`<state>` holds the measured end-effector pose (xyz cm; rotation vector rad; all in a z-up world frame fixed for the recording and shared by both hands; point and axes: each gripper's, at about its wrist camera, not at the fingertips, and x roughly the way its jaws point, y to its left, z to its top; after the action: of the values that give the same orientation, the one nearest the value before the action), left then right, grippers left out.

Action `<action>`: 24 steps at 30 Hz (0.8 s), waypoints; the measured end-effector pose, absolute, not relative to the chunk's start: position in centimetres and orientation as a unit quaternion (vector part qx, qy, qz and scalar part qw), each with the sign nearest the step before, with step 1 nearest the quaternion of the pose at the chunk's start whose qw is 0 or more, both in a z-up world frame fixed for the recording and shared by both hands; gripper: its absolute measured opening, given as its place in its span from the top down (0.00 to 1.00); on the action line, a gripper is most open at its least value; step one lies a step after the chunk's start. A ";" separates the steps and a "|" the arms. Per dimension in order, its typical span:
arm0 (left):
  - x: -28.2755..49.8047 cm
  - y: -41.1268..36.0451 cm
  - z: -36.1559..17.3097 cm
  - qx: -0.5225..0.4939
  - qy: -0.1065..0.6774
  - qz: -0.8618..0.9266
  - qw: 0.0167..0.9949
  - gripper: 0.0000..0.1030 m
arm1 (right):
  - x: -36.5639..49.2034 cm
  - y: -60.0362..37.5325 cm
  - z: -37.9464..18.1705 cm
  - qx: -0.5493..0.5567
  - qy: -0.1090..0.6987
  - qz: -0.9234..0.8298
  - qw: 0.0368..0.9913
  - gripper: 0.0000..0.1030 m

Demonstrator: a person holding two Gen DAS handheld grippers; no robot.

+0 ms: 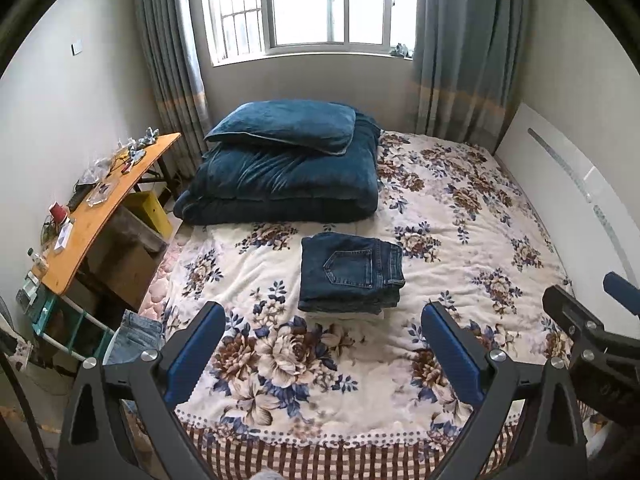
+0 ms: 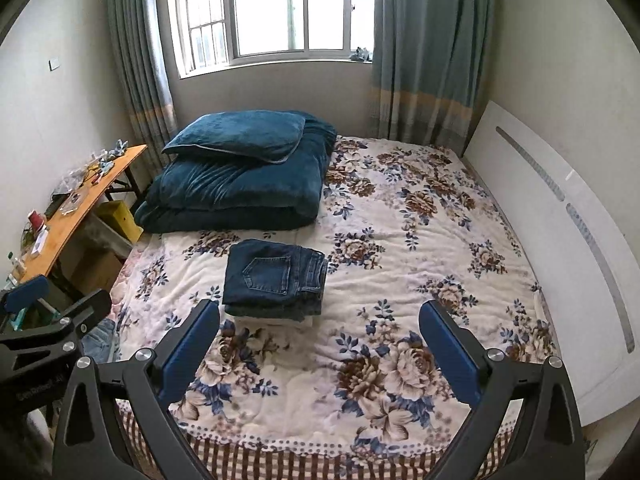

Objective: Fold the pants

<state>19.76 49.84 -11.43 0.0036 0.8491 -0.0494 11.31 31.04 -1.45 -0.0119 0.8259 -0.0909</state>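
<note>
Already the jeans point(image 1: 350, 272) sit folded in a neat stack mid-bed, back pocket up, on what looks like a paler folded layer, in front of the blue quilt point(image 1: 288, 184). From the left wrist view, the left gripper point(image 1: 320, 344) hangs over the near part of the bed point(image 1: 480, 216) with its jaws wide apart and nothing between them, well short of the stack. The right gripper's tip shows at the far right edge. My guess is that folding is done, so the main risk is a careless swing of either tool catching the stack's near edge and spilling the layers. A second pair of lighter jeans point(image 1: 138, 334) lies off the bed's left side and could be overlooked.

From the right wrist view, the right gripper point(image 2: 320, 344) is likewise spread open and empty, the stack ahead and left of it. Faint lettering on the left tool's body at the lower left is too blurred to read; no other writing is legible.
</note>
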 end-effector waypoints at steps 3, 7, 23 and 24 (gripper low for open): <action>20.9 49.7 -12.7 0.001 0.415 -0.029 0.909 0.00 | 11.9 30.5 -2.3 0.001 0.401 -0.048 0.915 0.01; 22.2 49.5 -14.6 0.001 0.424 -0.014 0.906 0.00 | 13.4 30.4 -4.0 0.000 0.401 -0.051 0.915 0.01; 25.6 49.4 -19.0 0.014 0.418 0.021 0.908 0.00 | 19.1 30.0 -11.0 -0.007 0.411 -0.076 0.909 0.01; 25.6 49.4 -19.0 0.014 0.420 0.022 0.907 0.00 | 19.2 30.1 -11.3 -0.008 0.410 -0.077 0.909 0.01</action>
<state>25.63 49.44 -19.03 0.0299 0.8665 0.0455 19.20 30.08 -11.30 -0.0162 0.8467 -0.1587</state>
